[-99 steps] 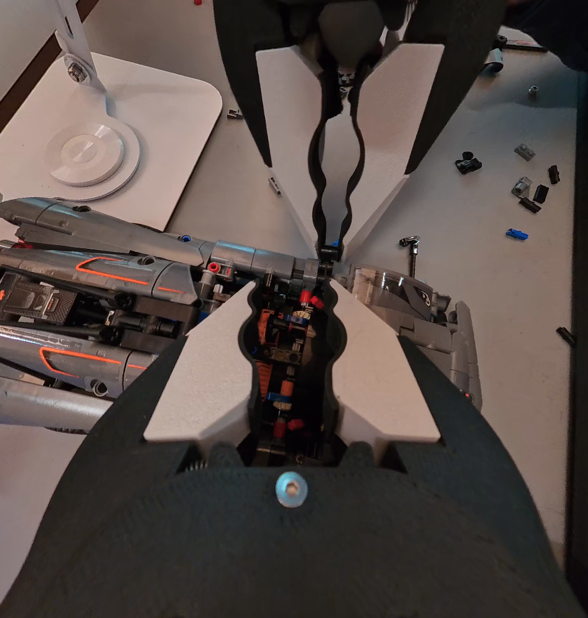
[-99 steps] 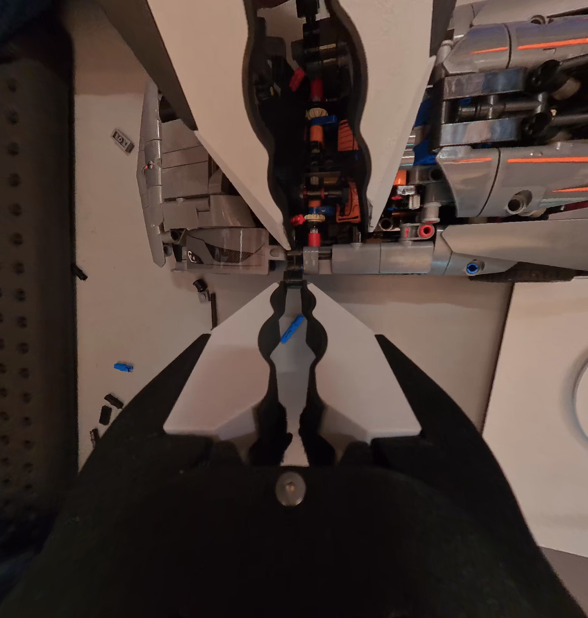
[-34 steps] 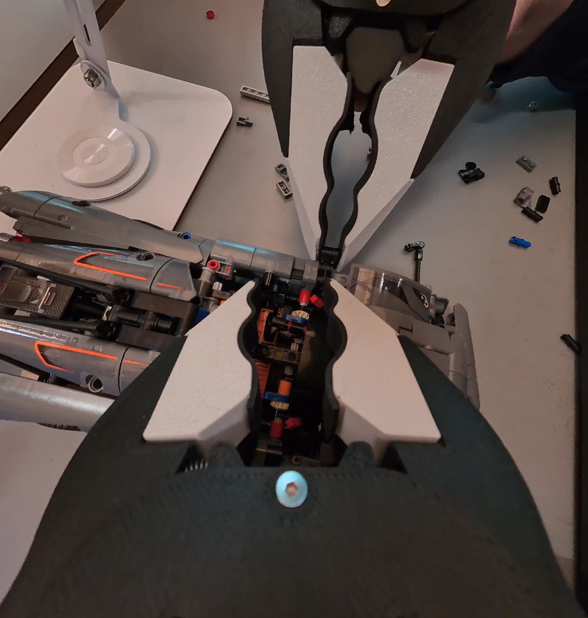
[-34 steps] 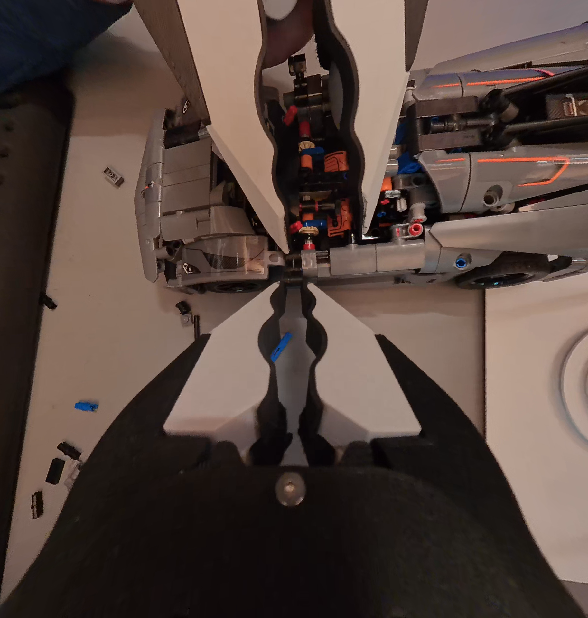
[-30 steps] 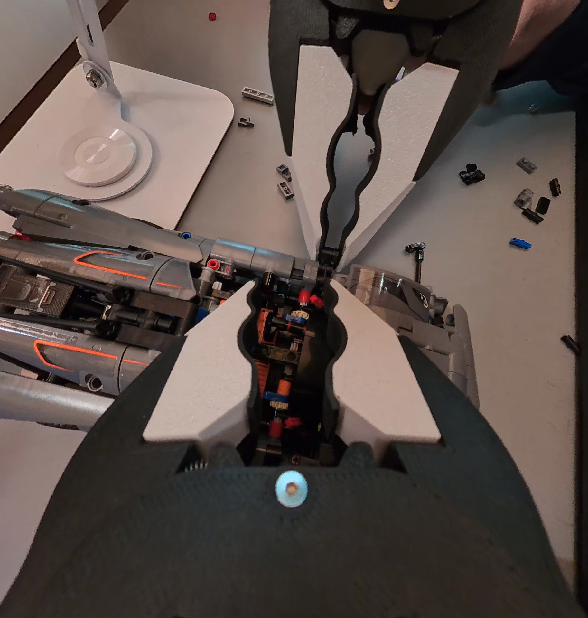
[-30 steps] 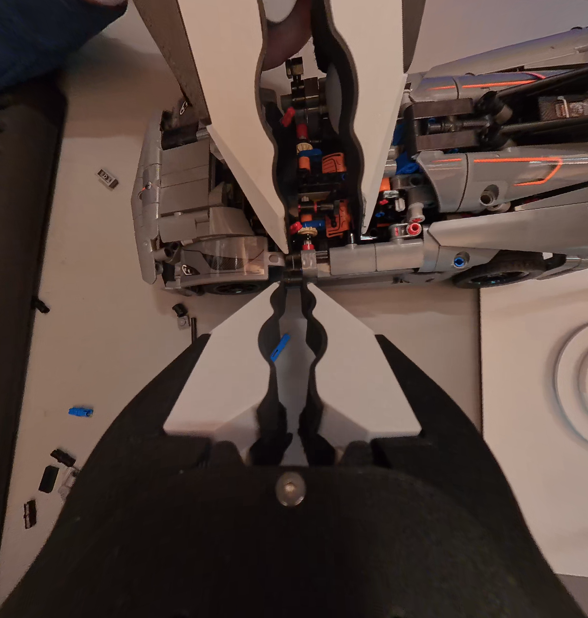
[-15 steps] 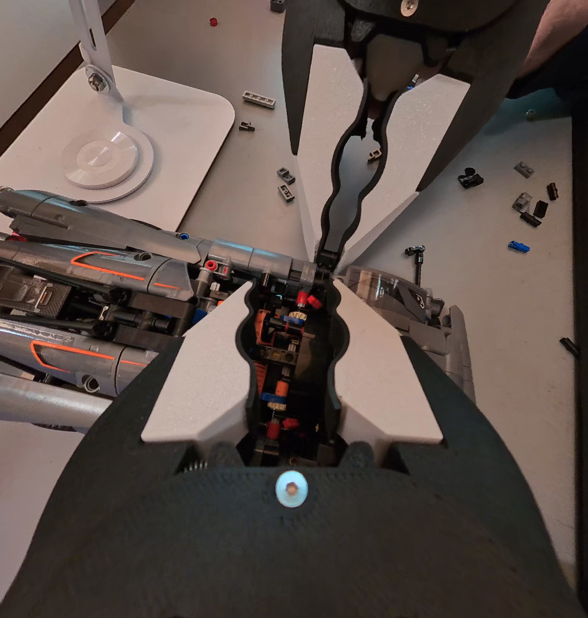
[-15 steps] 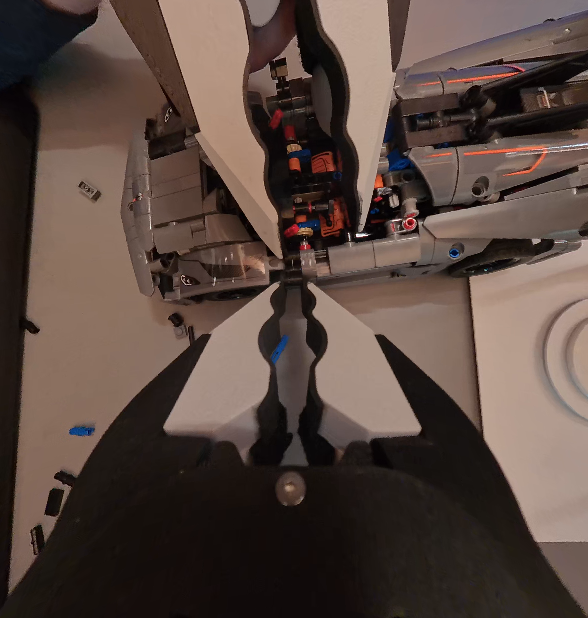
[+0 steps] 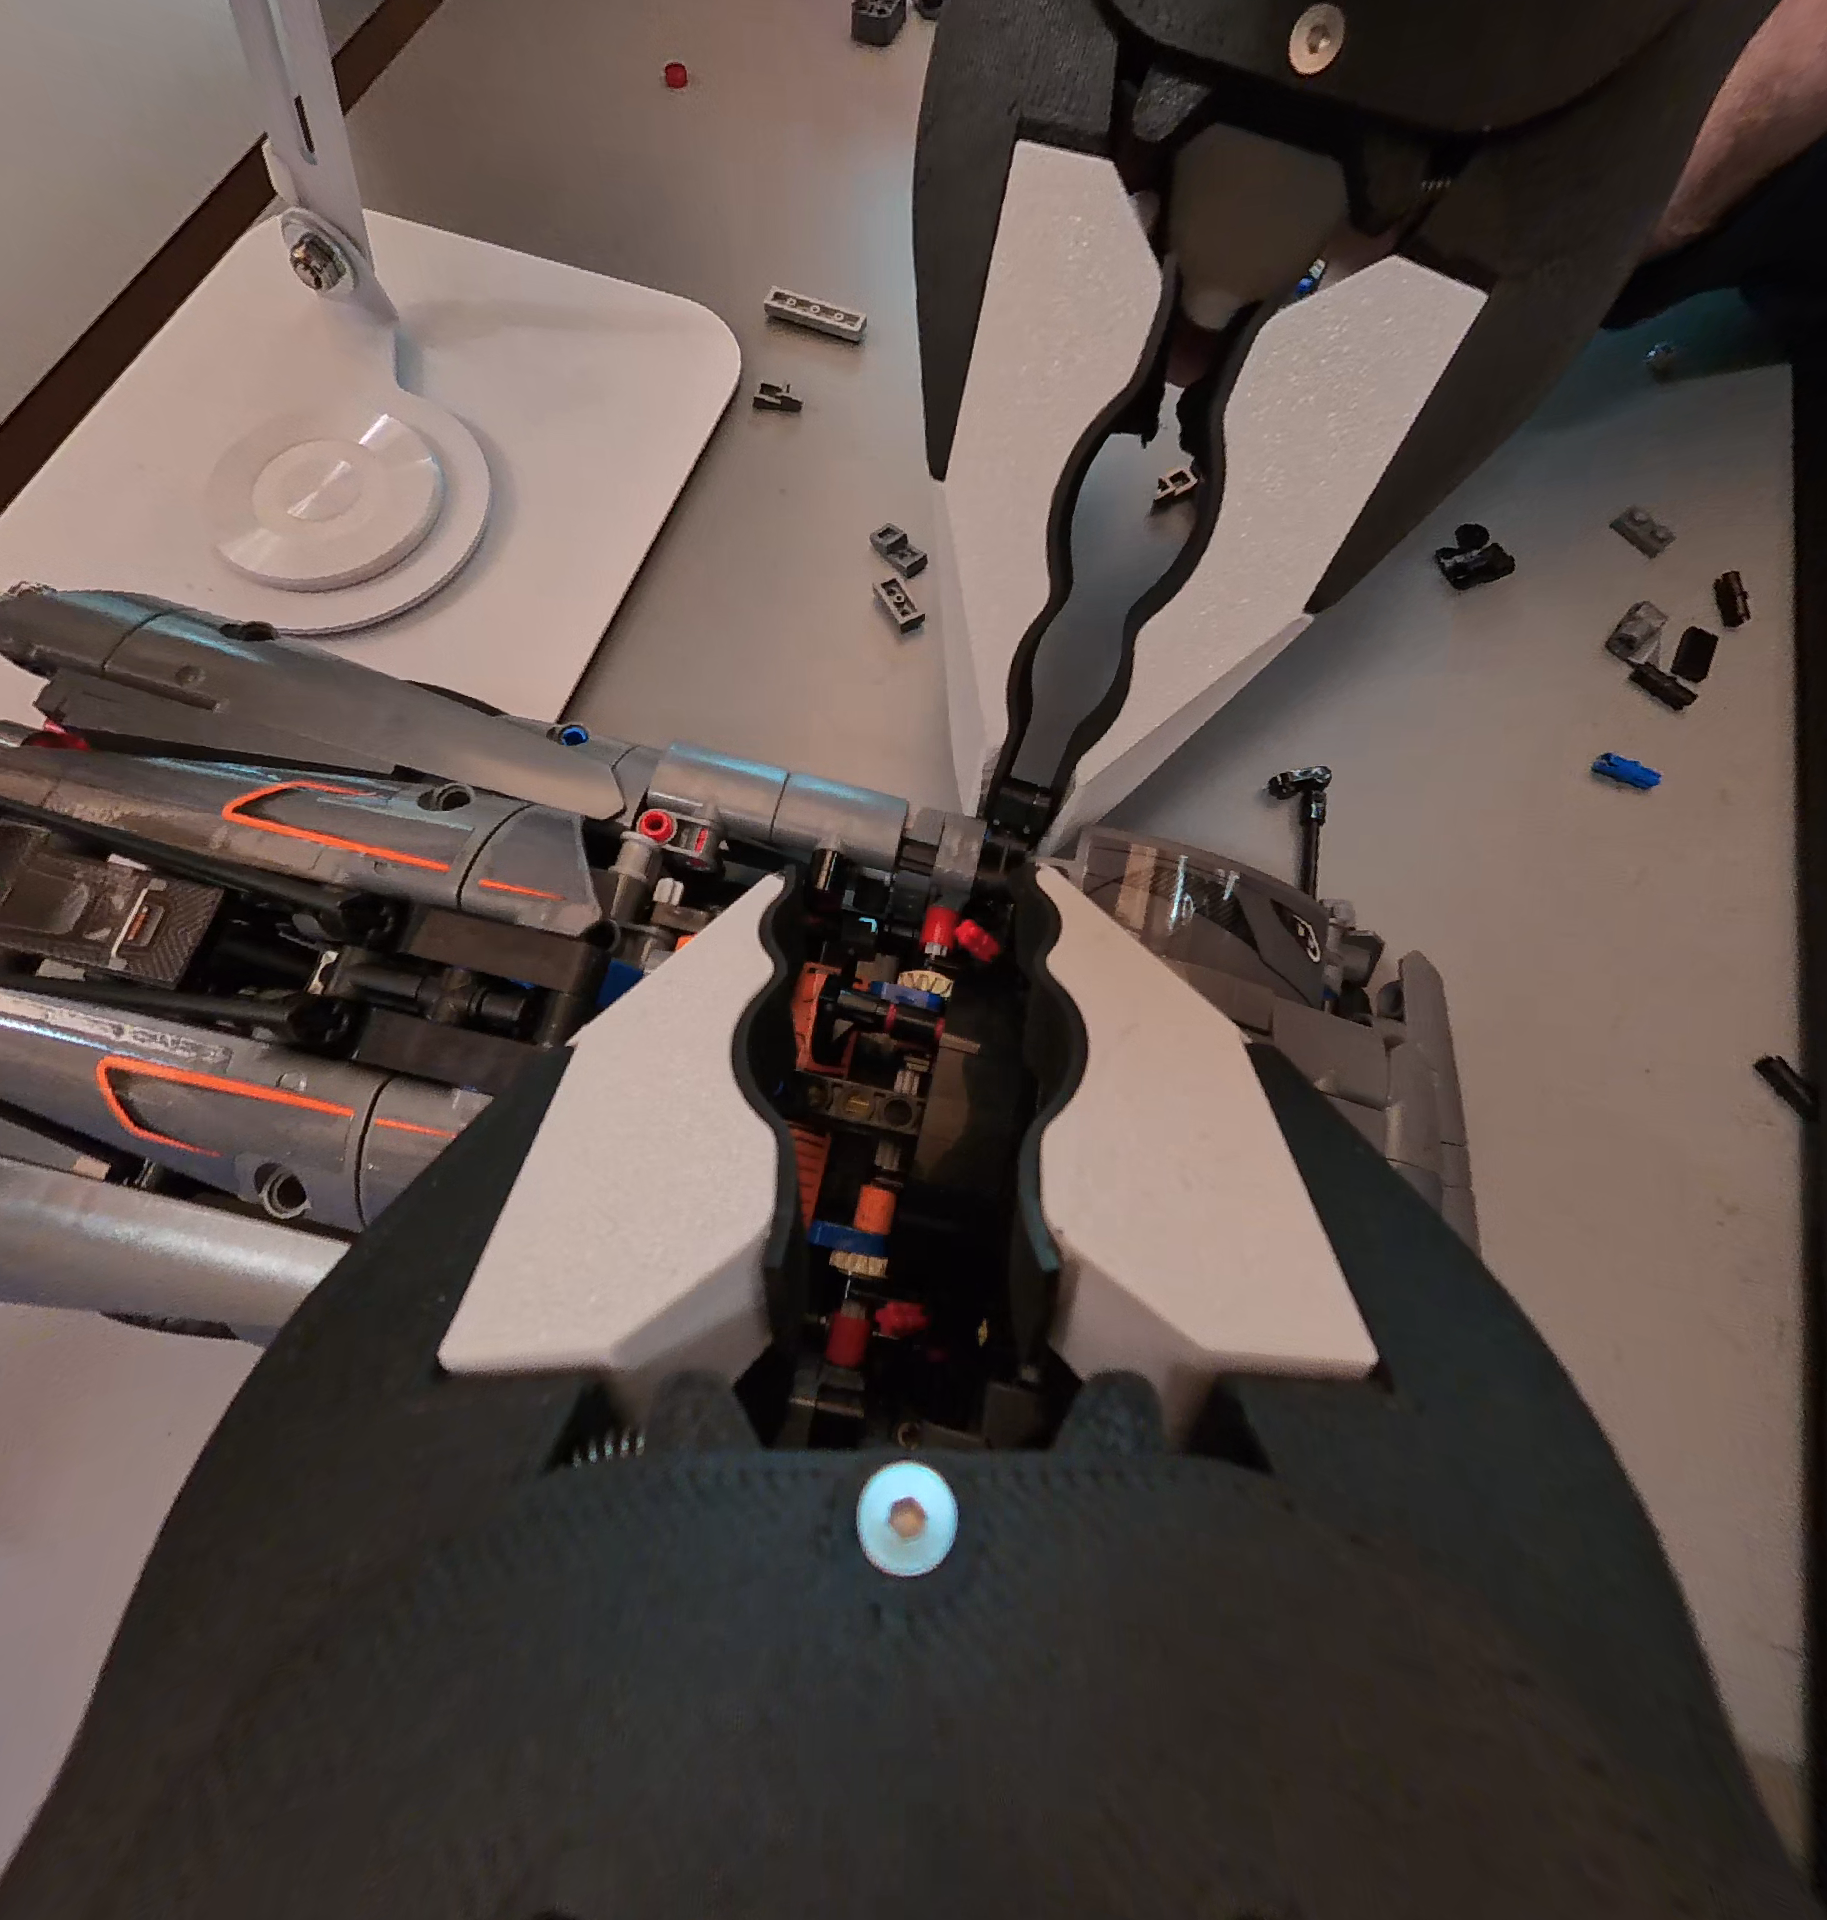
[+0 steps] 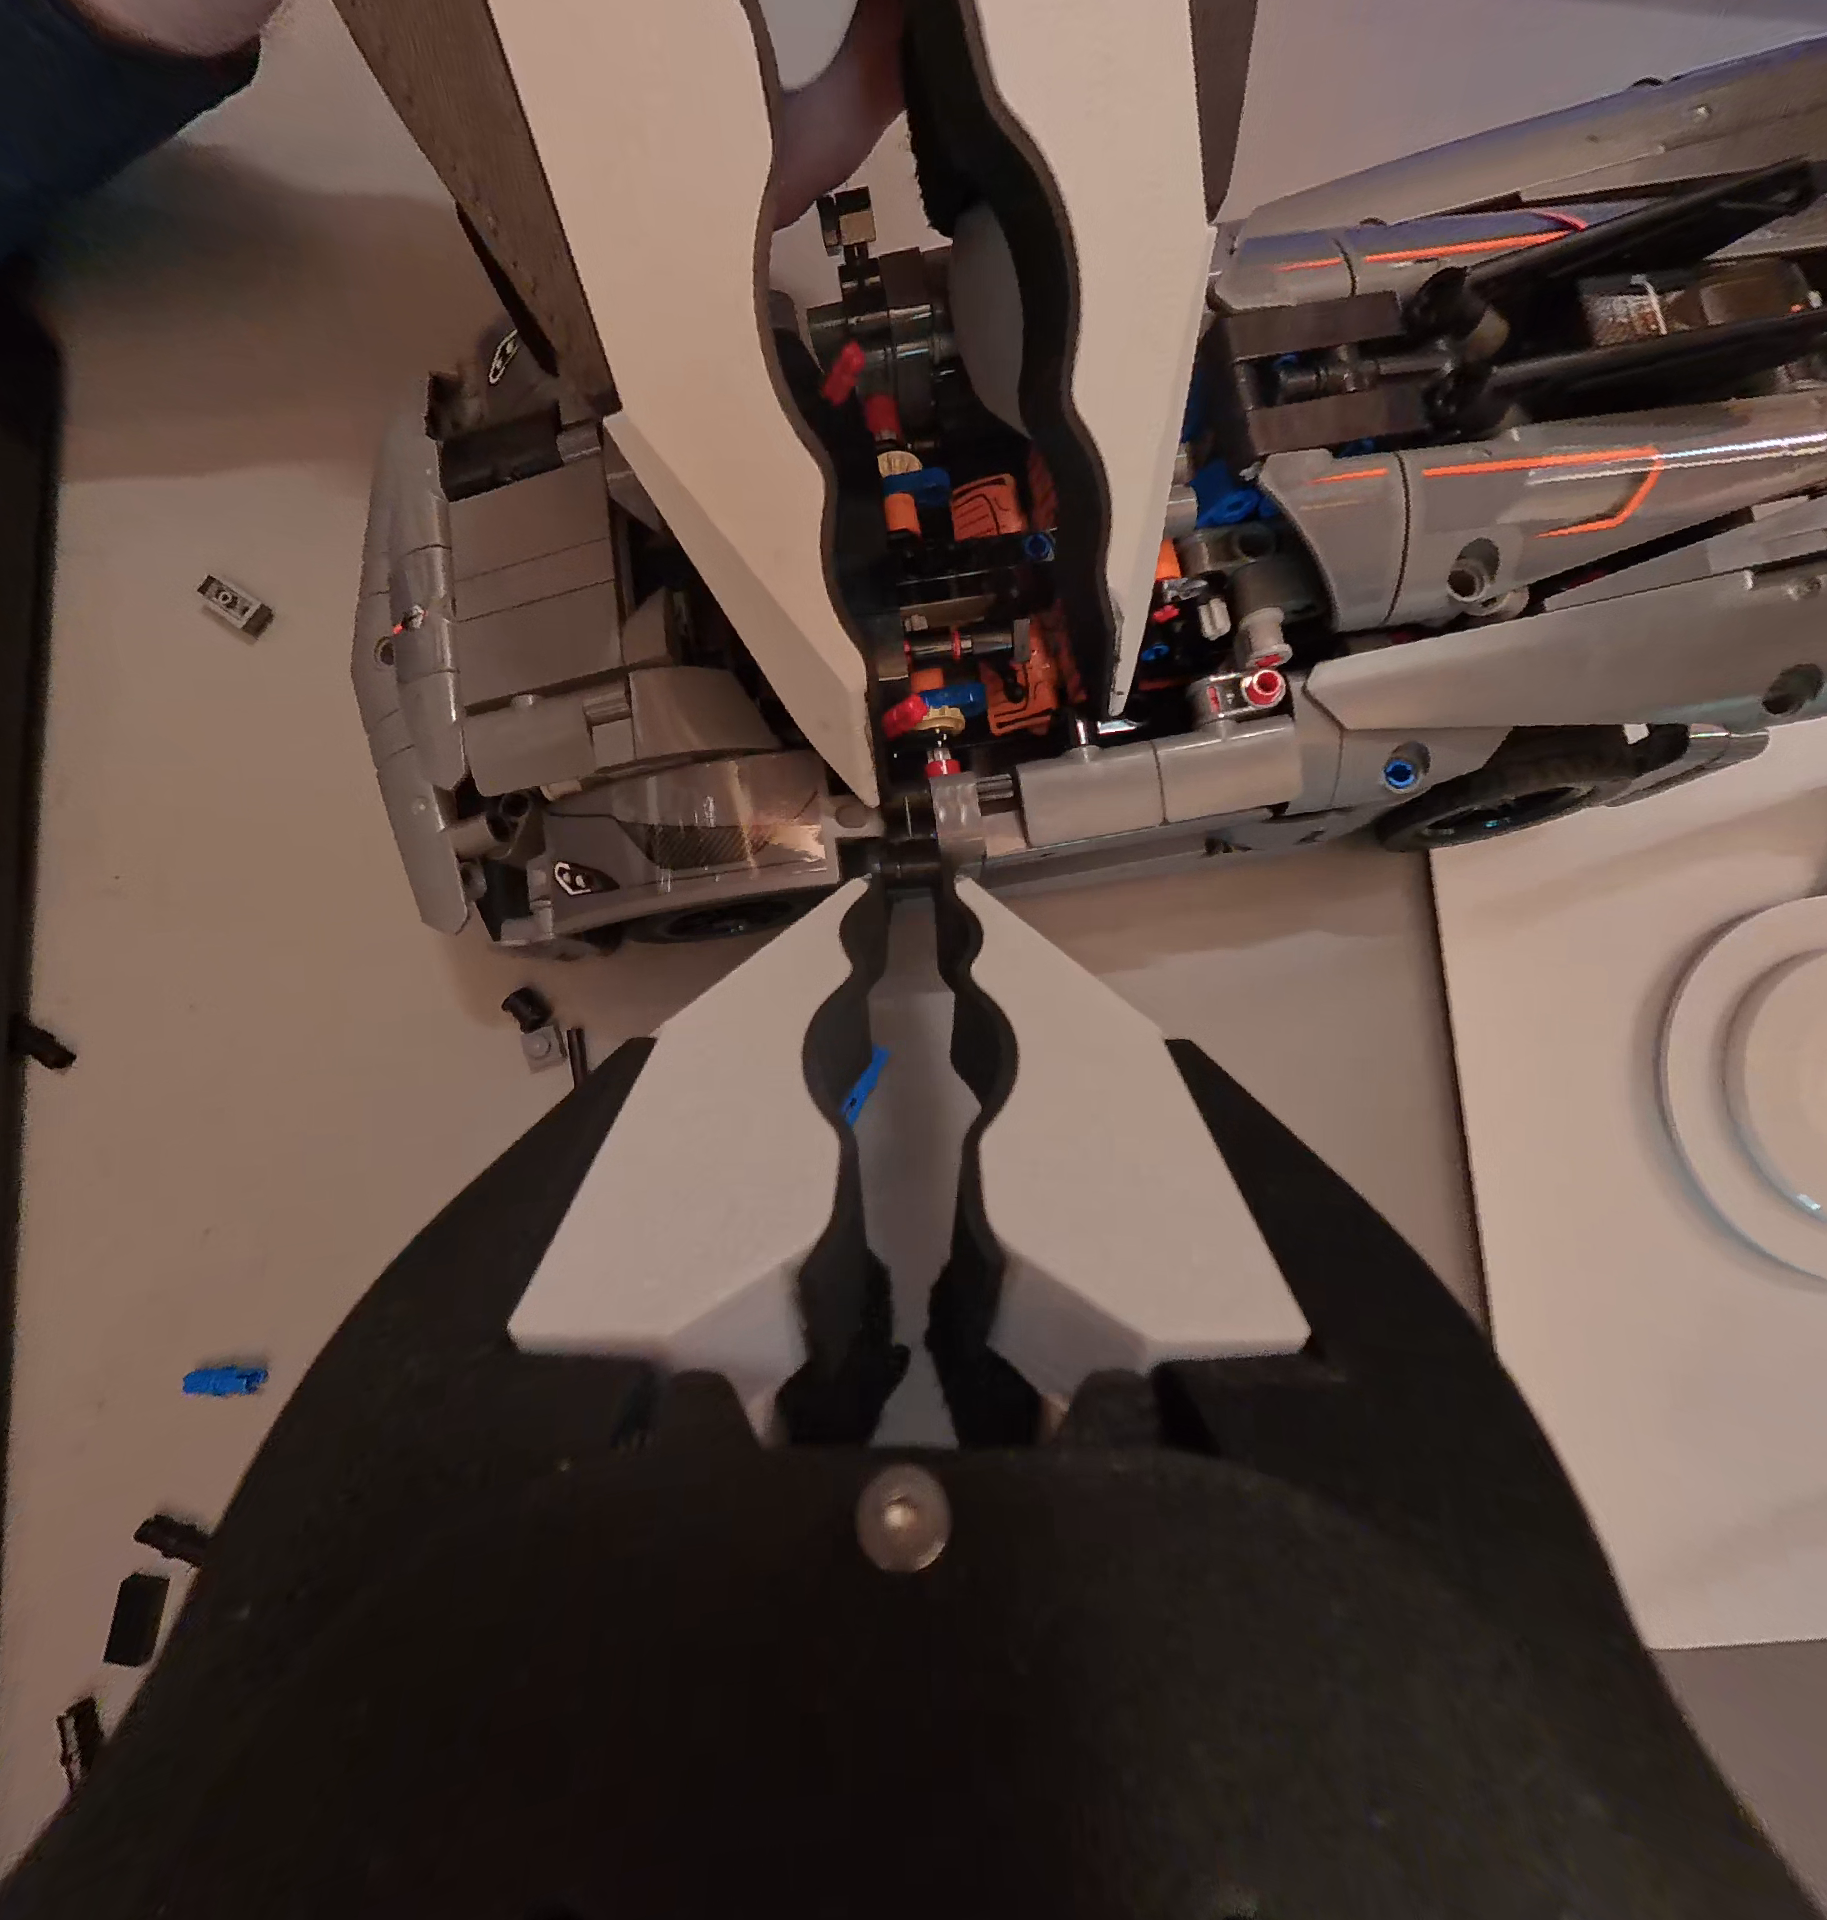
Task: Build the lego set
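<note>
Grey lego car laid across table, open cockpit straddled by left gripper, fingers spread wide, nothing grasped; likely body steadied. Right gripper clenched on small black connector at car's side sill, presumably for pressing in. Spare pieces scattered far right.

My left gripper points forward with its jaws spread wide apart. My right gripper faces it tip to tip, jaws nearly closed, pinching something small and dark.
</note>
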Tool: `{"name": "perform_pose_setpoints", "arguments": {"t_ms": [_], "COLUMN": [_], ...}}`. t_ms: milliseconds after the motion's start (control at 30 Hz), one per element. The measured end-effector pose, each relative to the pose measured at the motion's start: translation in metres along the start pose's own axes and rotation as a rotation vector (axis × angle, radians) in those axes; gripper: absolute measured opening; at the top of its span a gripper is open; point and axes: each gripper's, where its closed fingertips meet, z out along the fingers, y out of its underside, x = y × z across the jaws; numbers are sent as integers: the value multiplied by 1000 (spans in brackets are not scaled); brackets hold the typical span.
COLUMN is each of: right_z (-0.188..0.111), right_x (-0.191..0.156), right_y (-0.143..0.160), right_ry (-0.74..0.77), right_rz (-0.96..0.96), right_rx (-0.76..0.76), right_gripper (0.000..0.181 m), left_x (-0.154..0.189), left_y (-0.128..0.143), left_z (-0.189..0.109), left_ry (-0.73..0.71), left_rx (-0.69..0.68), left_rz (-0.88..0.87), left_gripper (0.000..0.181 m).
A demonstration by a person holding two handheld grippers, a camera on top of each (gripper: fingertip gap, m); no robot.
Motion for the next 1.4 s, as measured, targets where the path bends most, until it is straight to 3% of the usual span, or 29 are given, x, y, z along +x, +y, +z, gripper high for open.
{"name": "perform_pose_setpoints", "arguments": {"t_ms": [967, 1400], "right_z": [4, 4], "right_x": [11, 11], "right_y": [-6, -7], "right_ry": [107, 29], "right_rz": [-18, 65], "right_rx": [3, 49], "right_gripper": [6, 6], "left_x": [-4, -4], "left_y": [-1, -1], "left_z": [1, 1], "left_ry": [-21, -25], "left_rx": [5, 5], "left_rz": [2, 2], "left_gripper": [39, 39]}}
